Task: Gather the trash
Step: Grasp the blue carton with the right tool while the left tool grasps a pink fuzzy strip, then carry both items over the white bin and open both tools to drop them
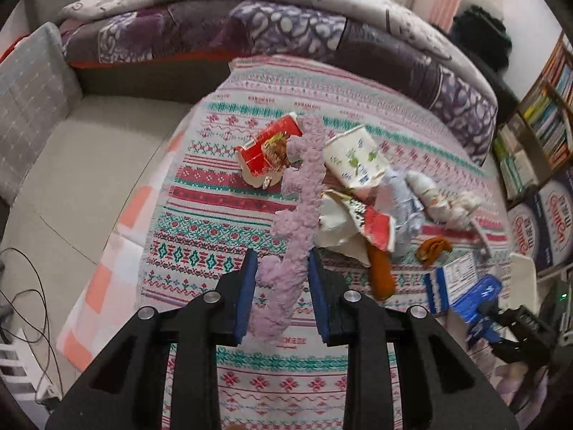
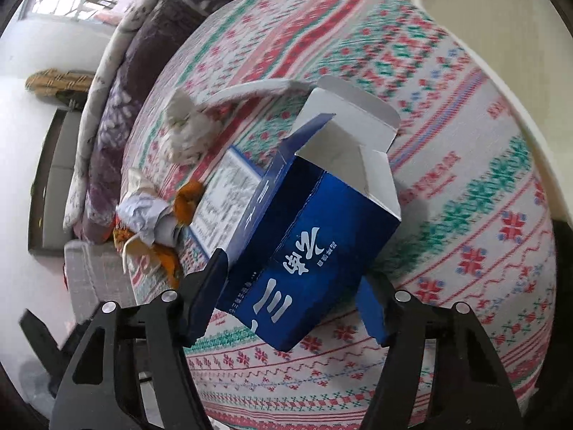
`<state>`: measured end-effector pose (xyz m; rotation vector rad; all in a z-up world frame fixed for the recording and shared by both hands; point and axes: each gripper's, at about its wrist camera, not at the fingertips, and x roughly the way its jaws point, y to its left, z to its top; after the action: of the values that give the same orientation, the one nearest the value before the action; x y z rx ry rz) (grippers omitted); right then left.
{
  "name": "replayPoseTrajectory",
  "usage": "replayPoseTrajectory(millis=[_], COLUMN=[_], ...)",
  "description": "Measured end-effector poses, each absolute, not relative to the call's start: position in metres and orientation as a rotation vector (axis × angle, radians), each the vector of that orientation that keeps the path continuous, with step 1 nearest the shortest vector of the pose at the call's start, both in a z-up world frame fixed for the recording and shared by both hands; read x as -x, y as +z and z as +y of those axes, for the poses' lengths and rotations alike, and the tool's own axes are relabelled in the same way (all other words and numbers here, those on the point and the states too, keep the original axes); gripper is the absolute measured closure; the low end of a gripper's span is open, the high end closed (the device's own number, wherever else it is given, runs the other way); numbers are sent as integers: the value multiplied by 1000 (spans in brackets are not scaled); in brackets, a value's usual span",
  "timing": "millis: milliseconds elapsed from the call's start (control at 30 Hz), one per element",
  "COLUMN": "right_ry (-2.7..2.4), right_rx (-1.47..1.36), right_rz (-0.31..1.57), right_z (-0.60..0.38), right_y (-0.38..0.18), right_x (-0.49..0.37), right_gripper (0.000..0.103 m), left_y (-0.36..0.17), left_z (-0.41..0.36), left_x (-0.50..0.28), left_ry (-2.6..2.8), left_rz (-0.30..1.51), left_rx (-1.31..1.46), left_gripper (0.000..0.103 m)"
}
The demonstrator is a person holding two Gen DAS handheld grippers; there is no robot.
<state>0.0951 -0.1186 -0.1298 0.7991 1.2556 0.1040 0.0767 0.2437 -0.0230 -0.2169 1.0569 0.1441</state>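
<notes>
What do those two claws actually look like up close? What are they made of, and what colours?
Both look alike. The left claw has two chunky black arms that look like plastic, with long cut-out slots and round silver bolt heads at the joints. Each finger ends in a flat blue pad. The right claw shows the same black frame, silver bolts and blue pads. No cables, markings or sleeves show.

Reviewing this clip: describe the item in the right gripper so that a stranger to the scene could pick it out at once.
On the patterned bedspread, near the white bin, look between the right gripper fingers. That is the dark blue carton: glossy, white lettering, end flaps open, unlike the crumpled paper beyond it.
</notes>
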Motion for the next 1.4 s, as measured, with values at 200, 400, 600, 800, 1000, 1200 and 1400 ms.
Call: replayPoseTrajectory(millis=[200,400,600,800,1000,1200,1400], right_ry=[167,181,198,185,155,103,20], right_rx=[-710,-633,-523,-434,-417,-414,-407], right_rz=[1190,1113,995,893,836,776,729], right_z=[-113,-118,-110,-110,-121,-145,-176], right_y=[-112,-94,-62,-36,-21,-7,3], right_x=[-102,-102,-97,-92,-88,-82,-75], right_gripper=[82,87,88,88,88,88,88], left_y=[-16,7,16,19,20,21,21], left_z=[236,220,194,169,144,113,77], left_x=[-85,-84,-88,-88,-90,-92,-97], left_ry=[111,52,20,2,-27,-62,-108], left_rz=[996,880,829,798,790,785,792], left_rx=[239,240,219,171,143,118,86], left_gripper=[74,74,74,74,74,74,74])
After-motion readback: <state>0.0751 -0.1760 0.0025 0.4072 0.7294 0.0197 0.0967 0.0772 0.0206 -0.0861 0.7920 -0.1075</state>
